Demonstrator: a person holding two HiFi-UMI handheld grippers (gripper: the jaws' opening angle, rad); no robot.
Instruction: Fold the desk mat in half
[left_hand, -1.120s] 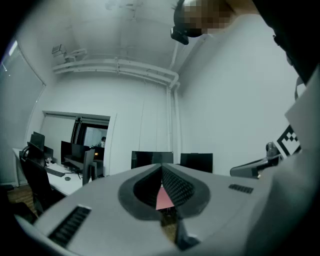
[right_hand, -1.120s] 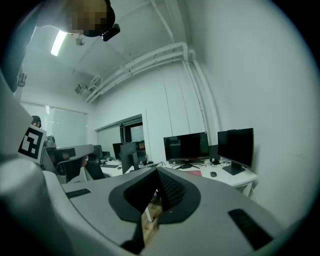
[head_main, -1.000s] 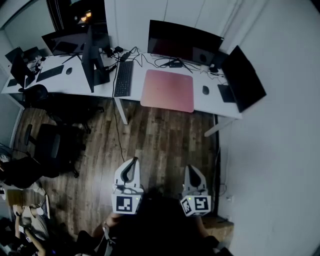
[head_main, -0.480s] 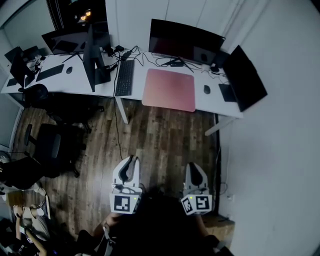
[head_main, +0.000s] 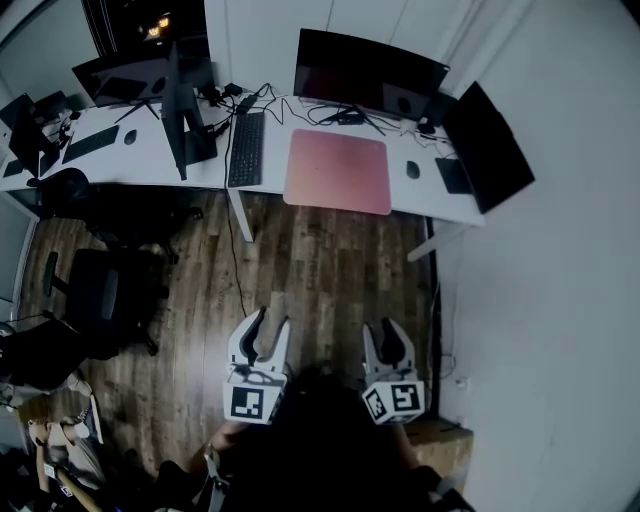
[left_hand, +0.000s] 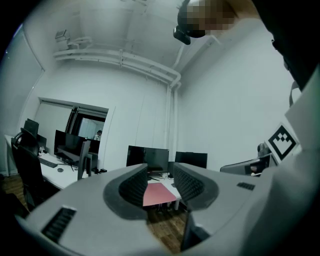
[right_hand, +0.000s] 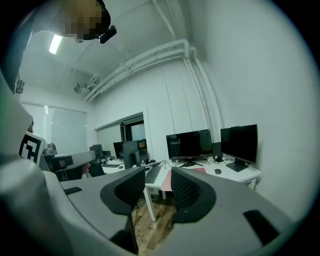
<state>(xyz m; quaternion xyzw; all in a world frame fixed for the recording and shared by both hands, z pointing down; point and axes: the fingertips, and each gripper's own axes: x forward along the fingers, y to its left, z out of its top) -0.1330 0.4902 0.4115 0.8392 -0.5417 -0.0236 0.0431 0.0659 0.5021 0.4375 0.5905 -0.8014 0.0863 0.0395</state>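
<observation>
Wood-plank floor (head_main: 320, 265) fills the stretch between the person and a white tabletop (head_main: 272, 170), and on that tabletop the pink desk mat (head_main: 338, 170) lies flat and unfolded, well ahead of both pairs of jaws, with a keyboard (head_main: 246, 148) to its left, a mouse (head_main: 412, 169) to its right and a dark monitor (head_main: 368, 75) behind it. What has changed within the last second is the jaws themselves. Both pairs were pressed together a moment ago, and now the left gripper (head_main: 270, 323) and the right gripper (head_main: 381, 331) are spreading apart, with nothing between the pads. In the left gripper view the mat (left_hand: 159, 193) shows only as a distant patch seen through the gap of the jaws (left_hand: 160, 174). In the right gripper view a sliver of it (right_hand: 166, 181) sits far beyond the opening (right_hand: 158, 176). The tabletop also sits slightly differently in the head view than before, so the person's head has shifted a little. As I read it, this is preparation: the jaws are being released ready to take hold, but the fold has not begun. The person must first cross the floor to bring the near edge of the mat within reach of the jaws.
</observation>
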